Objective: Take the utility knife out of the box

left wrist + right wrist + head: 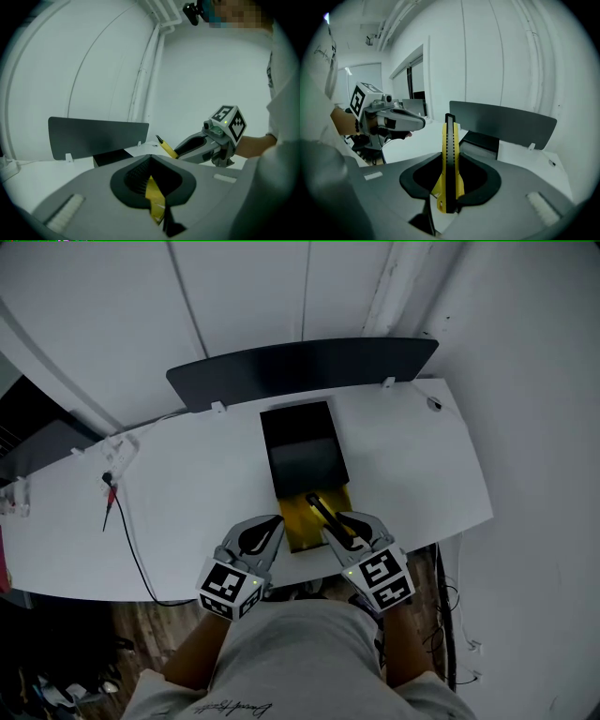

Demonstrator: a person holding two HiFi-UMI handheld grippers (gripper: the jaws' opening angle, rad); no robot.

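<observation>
A black box (300,442) lies open in the middle of the white table (187,493), with a yellow tray (302,526) at its near end. The utility knife (323,512), yellow and black, rises clear of the tray, and my right gripper (342,521) is shut on it. In the right gripper view the knife (450,154) stands upright between the jaws of that gripper (450,187). My left gripper (272,526) is at the tray's left side. In the left gripper view, that gripper (152,187) is shut on a thin yellow edge (153,199) of the tray.
A dark curved panel (300,367) stands along the table's back edge, close behind the box. A black cable with a red tip (111,498) trails over the table's left part. White walls close in behind and at the right. The table's front edge is right below both grippers.
</observation>
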